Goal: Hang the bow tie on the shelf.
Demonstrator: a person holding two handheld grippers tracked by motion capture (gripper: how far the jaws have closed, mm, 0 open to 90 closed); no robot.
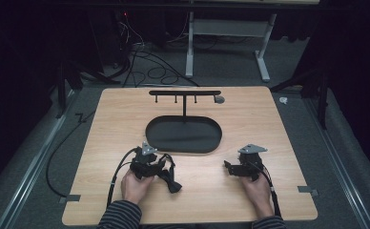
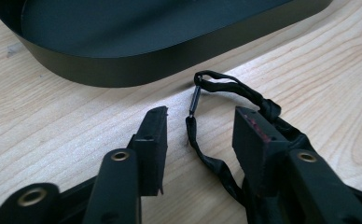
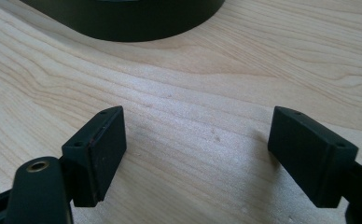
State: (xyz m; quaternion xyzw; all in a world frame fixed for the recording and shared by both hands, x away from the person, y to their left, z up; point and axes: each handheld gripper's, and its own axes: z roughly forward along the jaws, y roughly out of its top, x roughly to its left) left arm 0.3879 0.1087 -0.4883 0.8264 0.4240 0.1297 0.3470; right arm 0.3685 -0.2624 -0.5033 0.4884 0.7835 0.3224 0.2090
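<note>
A black bow tie (image 1: 172,182) lies on the wooden table (image 1: 250,119) by the person's left hand. Its thin strap loops toward the black oval tray (image 1: 183,149). My left gripper (image 1: 152,160) sits low over that strap. In the left gripper view the strap (image 2: 209,163) and its small metal clasp (image 2: 194,100) lie on the wood between the open jaws of the left gripper (image 2: 202,114), touching neither. The tray wall (image 2: 123,70) is just beyond. My right gripper (image 1: 233,168) rests at the front right. It (image 3: 198,116) is wide open over bare wood.
A black T-shaped hanger stand (image 1: 184,93) with small hooks rises from the tray's far side. A small grey round object (image 1: 219,99) lies by its right end. The tray's curved wall (image 3: 137,28) is ahead of the right gripper. Cables trail off the table's front.
</note>
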